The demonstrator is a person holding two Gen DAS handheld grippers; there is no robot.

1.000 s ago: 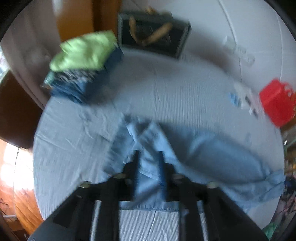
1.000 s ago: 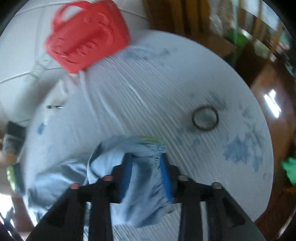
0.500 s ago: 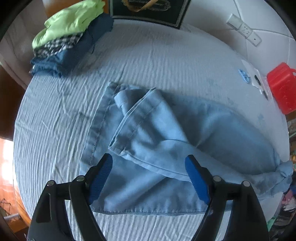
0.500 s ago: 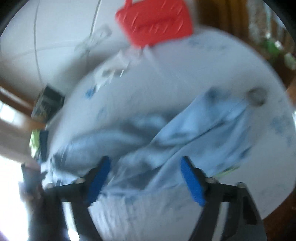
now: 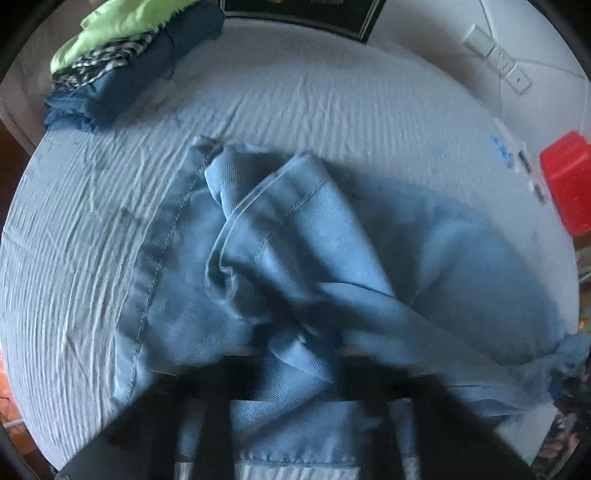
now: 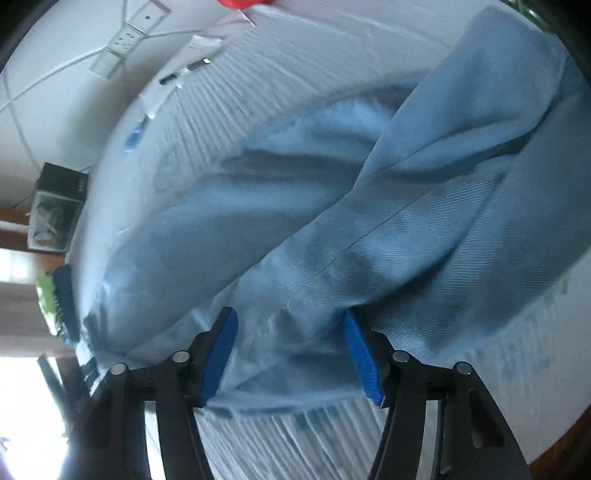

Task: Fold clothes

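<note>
A light blue pair of trousers lies crumpled on the round table with its blue-white striped cloth. In the left wrist view, my left gripper is blurred, and its jaws look closed on a raised fold of the trousers. In the right wrist view, the same trousers spread across the table. My right gripper has its blue pads apart on either side of the cloth's near edge, not pinching it.
A stack of folded clothes, lime green on top, sits at the table's far left. A dark framed box is at the back. A red basket stands at the right. A wall socket strip is behind.
My left gripper went from wide open to closing on a fold of the trousers. My right gripper, open half a second ago, has come down lower over the cloth's near edge.
</note>
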